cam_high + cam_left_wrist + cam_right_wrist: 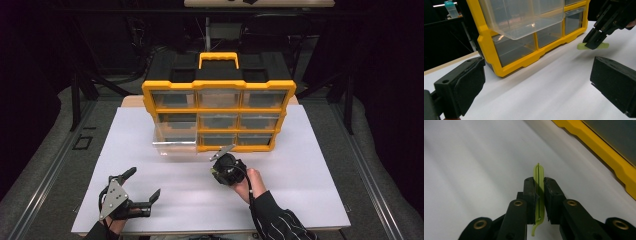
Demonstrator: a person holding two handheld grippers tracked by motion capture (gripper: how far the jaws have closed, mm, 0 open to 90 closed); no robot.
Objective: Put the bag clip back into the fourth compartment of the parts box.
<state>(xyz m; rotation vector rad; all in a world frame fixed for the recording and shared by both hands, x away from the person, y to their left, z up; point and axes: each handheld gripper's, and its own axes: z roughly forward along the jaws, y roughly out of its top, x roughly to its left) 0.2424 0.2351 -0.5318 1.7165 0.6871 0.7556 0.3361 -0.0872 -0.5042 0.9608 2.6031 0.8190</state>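
Pinching the thin green clip (539,192) edge-on just above the white table (300,200), my right gripper (539,195) was clamped fully on it; I judged it might twist free before reaching the pulled-out clear drawer (174,140) of the yellow organizer (218,85). My left gripper (146,185) rested wide open, holding nothing.

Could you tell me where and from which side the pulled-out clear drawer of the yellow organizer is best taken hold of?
Grip the front lip of the clear drawer, coming from the person's side of the table. It juts forward from the left column of the yellow organizer, so that front edge is free, with bare table below. The open left gripper is probably the handier, since the right gripper holds a green clip.
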